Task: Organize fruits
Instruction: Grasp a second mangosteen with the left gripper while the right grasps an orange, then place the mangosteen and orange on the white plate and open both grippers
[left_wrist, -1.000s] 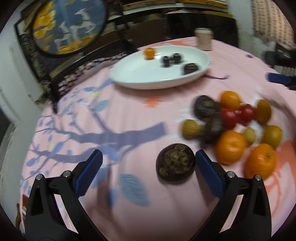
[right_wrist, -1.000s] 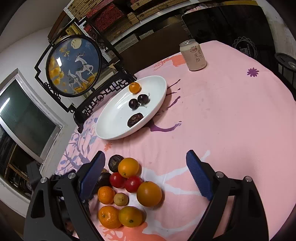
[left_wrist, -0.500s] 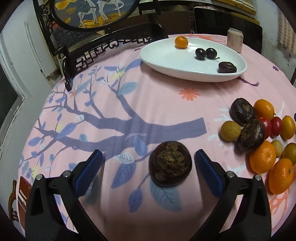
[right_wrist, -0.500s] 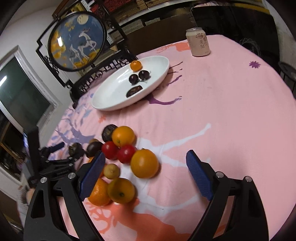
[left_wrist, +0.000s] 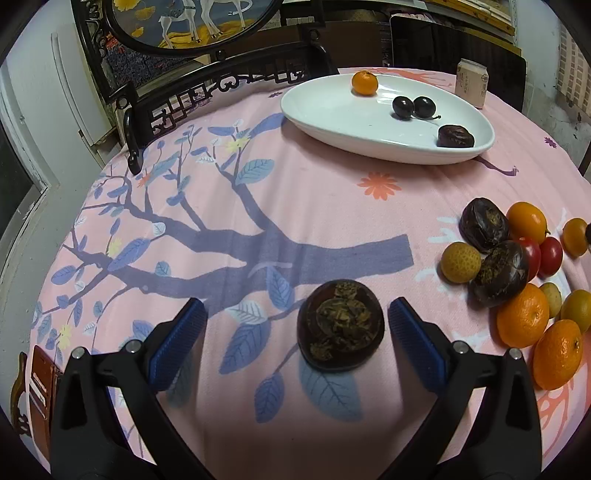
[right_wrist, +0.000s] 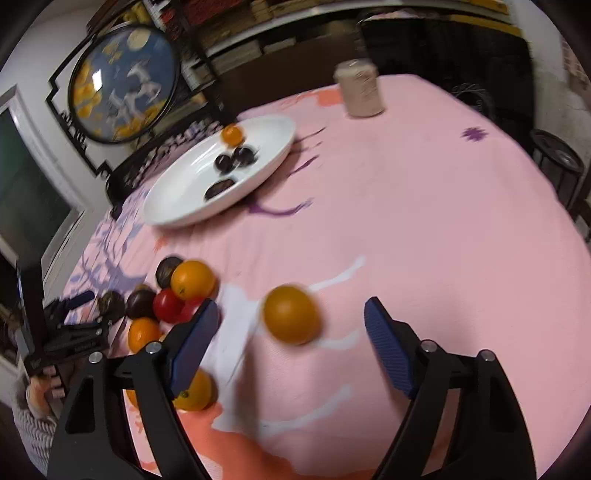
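Left tool is spread wide, nothing pinched. The dark mangosteen sits between its fingers, closer to the one at 3 o'clock, and I can't tell if that pad actually touches it. Plenty of bare pink cloth at 9 to 12 o'clock from it, all the way out to the bench edge at 9 o'clock where the cloth drops off.

At 2 to 3 o'clock from the left tool is the fruit pile: oranges, red tomatoes, two more dark fruits and a small yellowish one, all bunched together and touching. At 12 to 1 o'clock, well apart, is the white plate holding a small orange, two dark cherries and a dark lump.

Right tool is also spread, gripping nothing. A single orange sits between its fingers, a bit nearer the 9 o'clock one, blurry. The rest of the pile is crowded around and behind that 9 o'clock finger. From 12 to 3 o'clock it's open cloth, with a can far off at 12 near the far edge.
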